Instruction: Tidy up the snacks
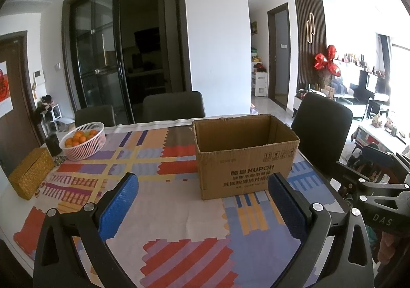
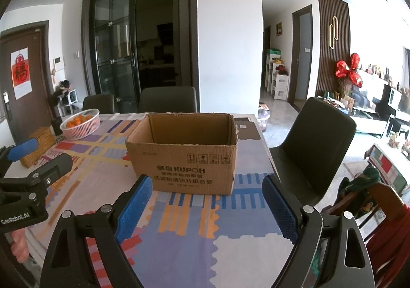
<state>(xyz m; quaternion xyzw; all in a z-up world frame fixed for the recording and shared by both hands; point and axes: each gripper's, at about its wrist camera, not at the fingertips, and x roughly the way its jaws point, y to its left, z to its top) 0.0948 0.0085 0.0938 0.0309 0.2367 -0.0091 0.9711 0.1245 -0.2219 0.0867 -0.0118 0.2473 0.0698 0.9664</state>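
An open brown cardboard box (image 1: 243,157) printed KUPOH stands on the patterned tablecloth; it also shows in the right wrist view (image 2: 183,157). Its inside looks empty as far as I can see. My left gripper (image 1: 203,182) is open and empty, held above the table in front of the box. My right gripper (image 2: 207,185) is open and empty, also just in front of the box. No snack packets are in view. The right gripper's body shows at the right edge of the left wrist view (image 1: 379,185), and the left gripper at the left edge of the right wrist view (image 2: 30,175).
A white basket of oranges (image 1: 83,140) stands at the far left of the table, with a dark cup (image 1: 53,144) and a woven tissue box (image 1: 32,172) beside it. Dark chairs stand behind the table (image 1: 174,106) and at its right (image 2: 317,149).
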